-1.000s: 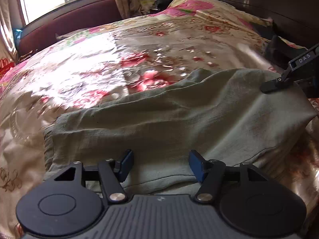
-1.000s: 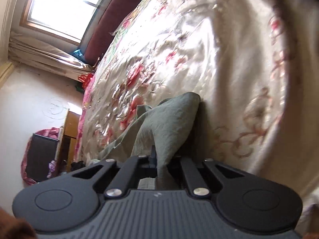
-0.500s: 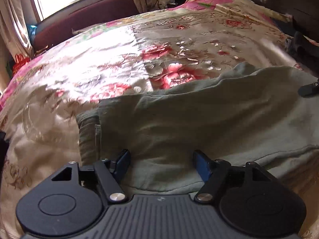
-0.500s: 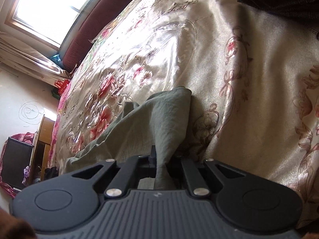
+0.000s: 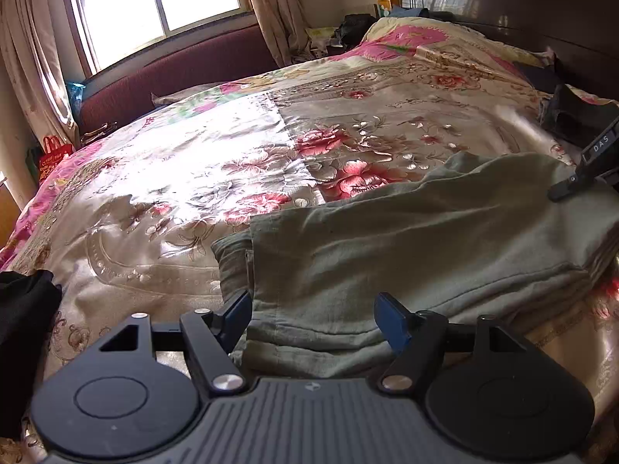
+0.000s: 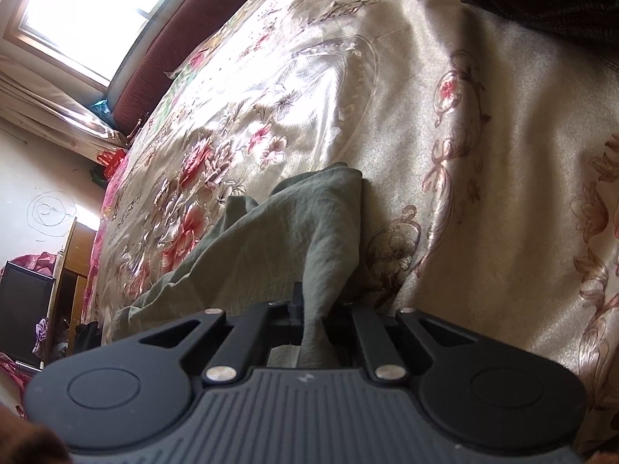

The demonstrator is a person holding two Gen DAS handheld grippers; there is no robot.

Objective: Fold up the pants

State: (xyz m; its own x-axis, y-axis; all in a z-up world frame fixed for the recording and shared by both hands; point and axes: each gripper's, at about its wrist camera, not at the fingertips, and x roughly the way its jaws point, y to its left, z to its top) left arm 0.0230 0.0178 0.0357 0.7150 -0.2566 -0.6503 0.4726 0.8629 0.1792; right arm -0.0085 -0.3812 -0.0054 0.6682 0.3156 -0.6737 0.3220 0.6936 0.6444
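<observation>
Two grippers on one pair of pants. Right gripper (image 6: 311, 321) pinched tight on a bunched fold of the green pants (image 6: 278, 239), cloth rising toward 12 o'clock in its view. Left gripper (image 5: 313, 319) spread wide, pads clear of the cloth, hem edge lying between them. Pants (image 5: 406, 239) lie half-folded on the floral bedspread (image 5: 232, 162), near edge. Fabric looks soft, light, limp, likely to sag; best hold judged at the hem corner by 7 o'clock.

pants (image 5: 425, 239): grey-green, plain | bedspread (image 5: 193, 178): cream satin, red-pink flowers
</observation>
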